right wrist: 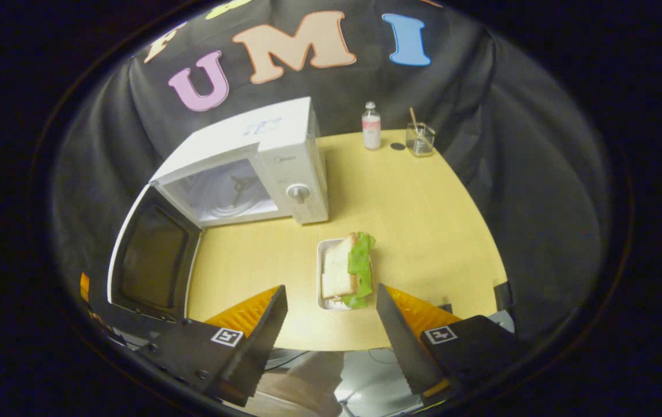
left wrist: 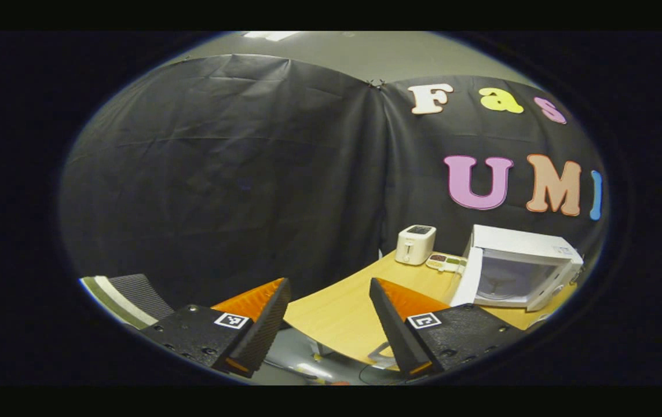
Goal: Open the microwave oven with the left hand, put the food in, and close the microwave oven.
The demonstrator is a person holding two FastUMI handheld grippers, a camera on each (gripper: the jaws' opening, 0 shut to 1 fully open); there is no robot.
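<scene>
In the left gripper view, the left gripper [left wrist: 329, 313] sits at the bottom with its fingers spread wide apart and nothing between them; it hangs off the near edge of a pale wooden table [left wrist: 342, 313]; at far left, part of a mesh chair back [left wrist: 136, 295] shows; farther right on the table stands a small white toaster [left wrist: 415, 244] against the black cloth wall; just beside it lies a flat tray with small coloured items [left wrist: 445, 262], too small to identify; at the right end sits the white microwave oven [left wrist: 525, 267], its door [left wrist: 465, 277] swung open to the left and its pale inside visible.

In the right gripper view, the open microwave door [right wrist: 154, 258] is at left, dark window facing the camera; the microwave oven [right wrist: 249, 168] stands behind it with its cavity exposed and a round knob [right wrist: 299, 193] on its right panel; the right gripper [right wrist: 331, 315] is at the bottom, fingers wide apart and holding nothing, just short of the food; a sandwich with green lettuce [right wrist: 349, 269] rests in a white rectangular dish [right wrist: 322, 272] on the table in front of the oven; at the far edge stand a small bottle [right wrist: 371, 125] and a clear glass with a stick in it [right wrist: 420, 138].
</scene>
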